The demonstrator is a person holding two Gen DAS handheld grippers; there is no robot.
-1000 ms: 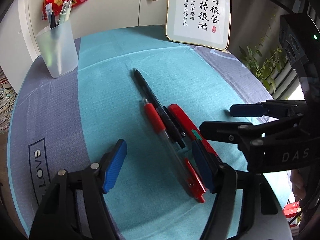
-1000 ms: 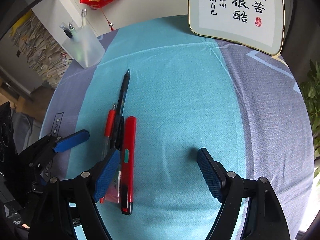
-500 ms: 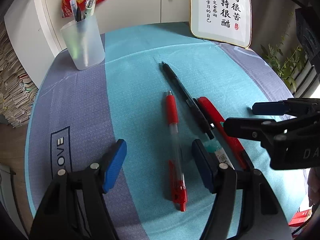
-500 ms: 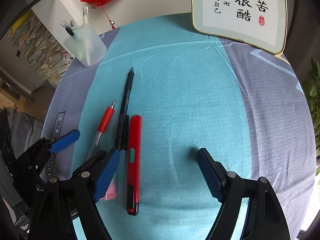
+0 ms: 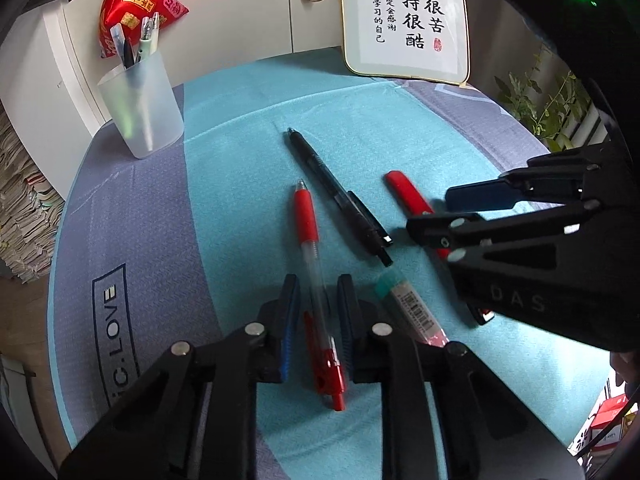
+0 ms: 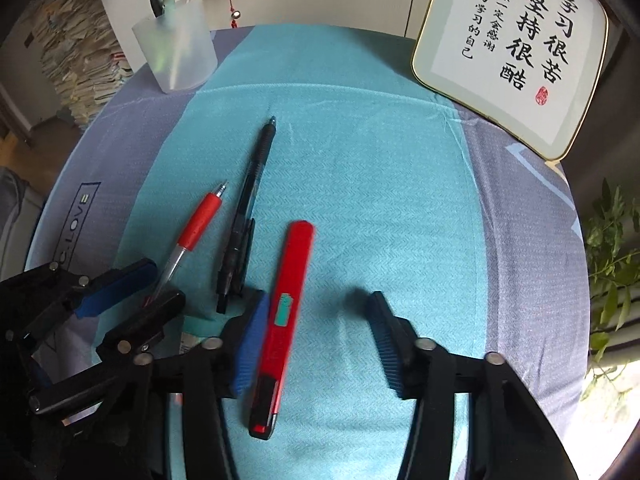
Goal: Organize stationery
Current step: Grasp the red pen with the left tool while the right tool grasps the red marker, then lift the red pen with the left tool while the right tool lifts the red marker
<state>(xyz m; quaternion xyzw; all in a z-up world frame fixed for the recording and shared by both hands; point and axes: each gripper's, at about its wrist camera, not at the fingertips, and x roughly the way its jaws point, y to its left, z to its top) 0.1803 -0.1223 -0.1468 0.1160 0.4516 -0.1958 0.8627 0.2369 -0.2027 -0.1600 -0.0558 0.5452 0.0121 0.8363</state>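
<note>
Pen cup point(image 5: 140, 116): stood at the far left of the table point(image 5: 132, 208), frosted, with several pens upright in it, well apart from the loose items.
Left gripper point(image 5: 318, 312): its fingers had narrowed around the clear barrel of the red gel pen point(image 5: 306, 220); the pen lay flat on the cloth, and whether the pads actually pressed it could not be told.
Black pen point(image 5: 340, 196): lay just right of the red one, tip toward the far side.
Tube with barcode point(image 5: 412, 304): lay beside the left gripper's right finger.
Right gripper point(image 6: 316, 344): fingers wide open, holding nothing, straddling the red utility knife point(image 6: 288, 304), closer to its left finger.
Risk: gripped near its rear, the long pen would likely droop or swivel when lifted, then miss the cup's mouth; the neighbouring tube could get nudged.
</note>
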